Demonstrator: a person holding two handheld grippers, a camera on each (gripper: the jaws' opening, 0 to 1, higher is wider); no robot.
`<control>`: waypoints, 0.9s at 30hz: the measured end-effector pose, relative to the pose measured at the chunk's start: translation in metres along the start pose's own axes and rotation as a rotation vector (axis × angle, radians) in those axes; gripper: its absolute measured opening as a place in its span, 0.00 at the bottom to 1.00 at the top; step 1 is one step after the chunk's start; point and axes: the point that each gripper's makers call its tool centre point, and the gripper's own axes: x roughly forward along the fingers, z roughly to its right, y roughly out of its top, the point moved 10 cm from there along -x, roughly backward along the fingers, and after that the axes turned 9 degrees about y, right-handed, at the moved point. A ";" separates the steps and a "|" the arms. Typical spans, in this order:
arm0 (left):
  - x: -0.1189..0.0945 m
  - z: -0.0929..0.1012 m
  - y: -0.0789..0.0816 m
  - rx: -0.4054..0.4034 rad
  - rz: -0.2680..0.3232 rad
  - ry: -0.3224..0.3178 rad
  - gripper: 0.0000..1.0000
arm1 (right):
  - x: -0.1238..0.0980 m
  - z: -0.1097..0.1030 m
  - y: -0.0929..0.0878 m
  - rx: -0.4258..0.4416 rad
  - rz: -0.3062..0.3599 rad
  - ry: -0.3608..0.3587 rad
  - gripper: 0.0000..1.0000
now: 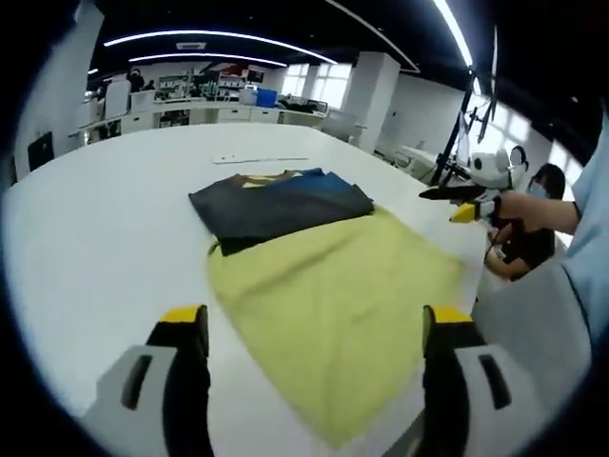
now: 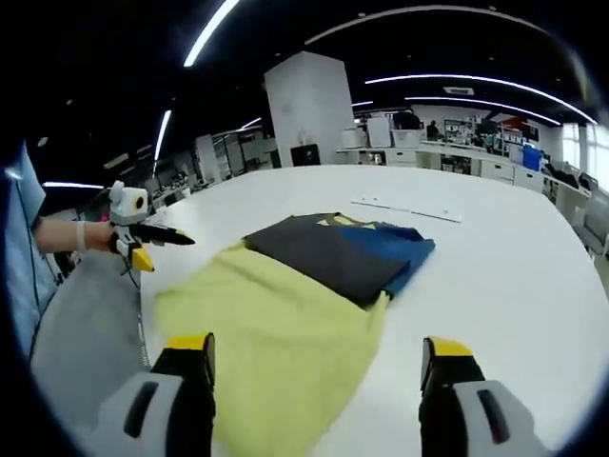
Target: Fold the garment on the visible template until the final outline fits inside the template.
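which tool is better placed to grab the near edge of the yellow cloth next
Hard to call. Both tools, left and right, hang open over the yellow cloth, with its near edge running between each one's jaws. Neither touches it. Left looks marginally squarer over it.

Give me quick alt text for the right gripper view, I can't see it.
A folded dark and blue garment lies on a yellow cloth spread over a white table. The right gripper hangs open above the cloth; the left gripper enters from the left.
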 end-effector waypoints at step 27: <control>-0.030 -0.003 -0.055 -0.114 -0.347 0.010 0.41 | -0.033 -0.029 -0.074 0.143 -0.149 0.053 0.58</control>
